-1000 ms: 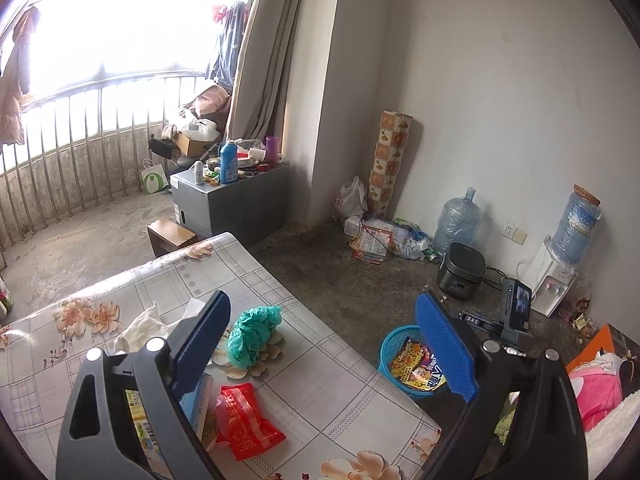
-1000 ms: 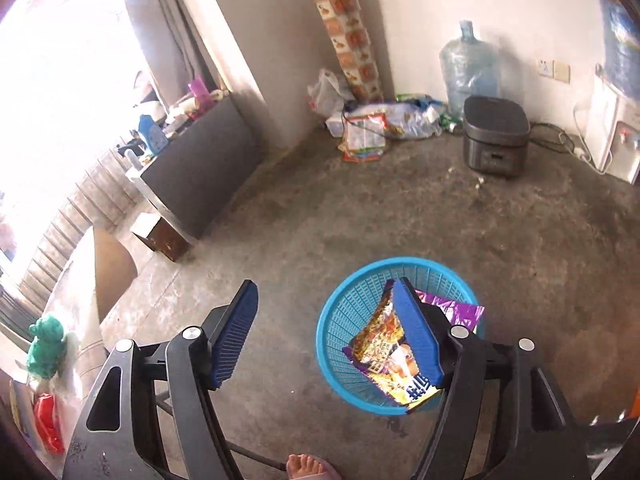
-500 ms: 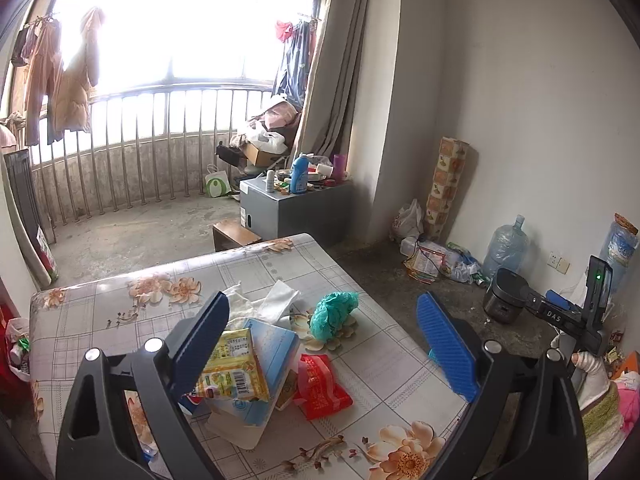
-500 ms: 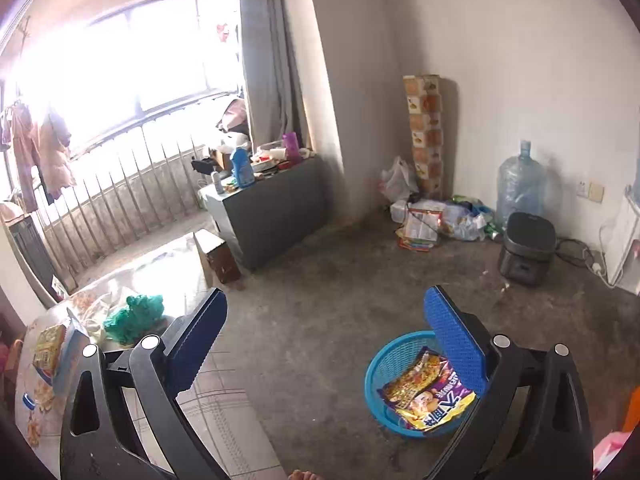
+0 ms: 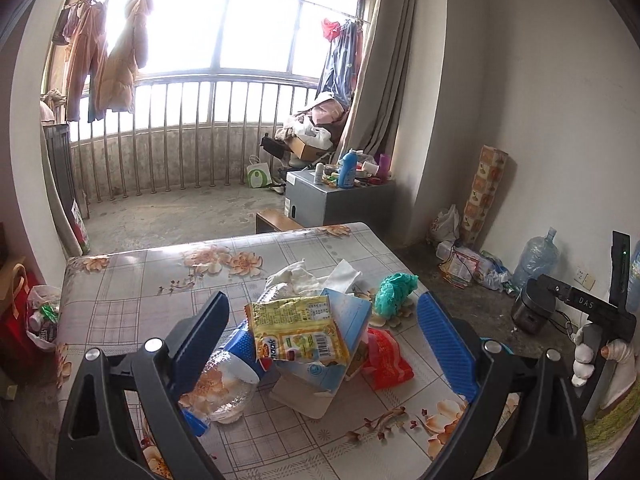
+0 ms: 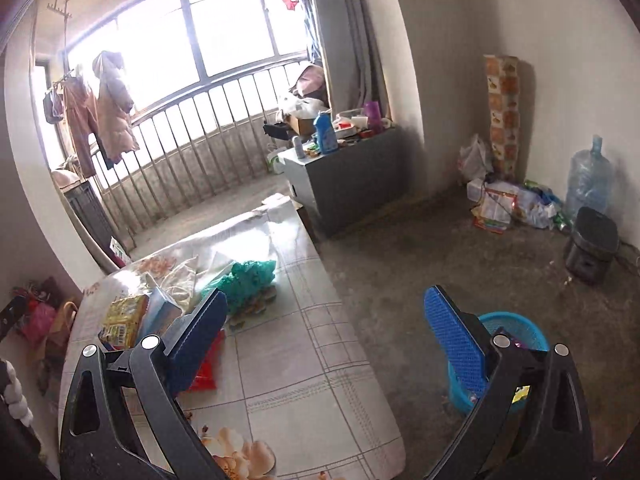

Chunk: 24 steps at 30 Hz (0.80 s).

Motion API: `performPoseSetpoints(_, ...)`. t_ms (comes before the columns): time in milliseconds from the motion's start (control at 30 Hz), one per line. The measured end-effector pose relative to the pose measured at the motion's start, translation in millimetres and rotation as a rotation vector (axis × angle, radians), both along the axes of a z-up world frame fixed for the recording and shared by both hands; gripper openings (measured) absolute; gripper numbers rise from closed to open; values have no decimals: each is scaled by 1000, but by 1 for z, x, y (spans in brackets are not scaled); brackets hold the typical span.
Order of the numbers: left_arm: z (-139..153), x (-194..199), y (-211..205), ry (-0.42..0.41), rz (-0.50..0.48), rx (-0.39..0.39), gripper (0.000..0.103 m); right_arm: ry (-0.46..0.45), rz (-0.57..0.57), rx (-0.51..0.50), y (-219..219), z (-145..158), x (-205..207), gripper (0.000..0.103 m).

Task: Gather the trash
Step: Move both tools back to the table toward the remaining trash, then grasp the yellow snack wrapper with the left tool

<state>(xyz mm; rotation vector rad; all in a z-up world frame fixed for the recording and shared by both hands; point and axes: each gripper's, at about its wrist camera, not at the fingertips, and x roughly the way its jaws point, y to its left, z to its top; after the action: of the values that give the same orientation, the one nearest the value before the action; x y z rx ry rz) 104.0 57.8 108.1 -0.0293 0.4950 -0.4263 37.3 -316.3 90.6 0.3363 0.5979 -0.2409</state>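
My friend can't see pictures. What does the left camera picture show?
The open left gripper hovers over a trash pile on a flowered table: a yellow snack wrapper, clear plastic bottle, red packet and green bag.

A lived-in home: padded coats (image 5: 116, 60) drying at a barred balcony window (image 5: 192, 140), a floral-oilcloth table (image 5: 160, 280), a grey curtain (image 5: 384, 60), a black rice cooker (image 6: 592, 244) on bare concrete floor.

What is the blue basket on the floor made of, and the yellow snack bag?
The blue basket looks like moulded plastic: its wall is an open lattice in one bright colour. The yellow snack bag looks like thin plastic film, printed, slightly glossy and crinkled.
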Motion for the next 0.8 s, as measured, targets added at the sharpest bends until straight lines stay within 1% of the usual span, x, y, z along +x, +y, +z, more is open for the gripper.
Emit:
performPoseSetpoints(200, -16, 4, 16, 18, 9, 4, 93, 25, 69, 39, 30, -2, 18, 95)
performPoseSetpoints(367, -30, 9, 22, 50, -13, -15, 93, 66, 113, 59, 60, -5, 30, 93)
performPoseSetpoints(567, -43, 23, 23, 91, -39, -43, 93, 125, 150, 92, 78, -15, 48, 90)
performPoseSetpoints(800, -55, 45, 16, 144, -47, -63, 93, 185, 174, 149, 88, -27, 65, 88)
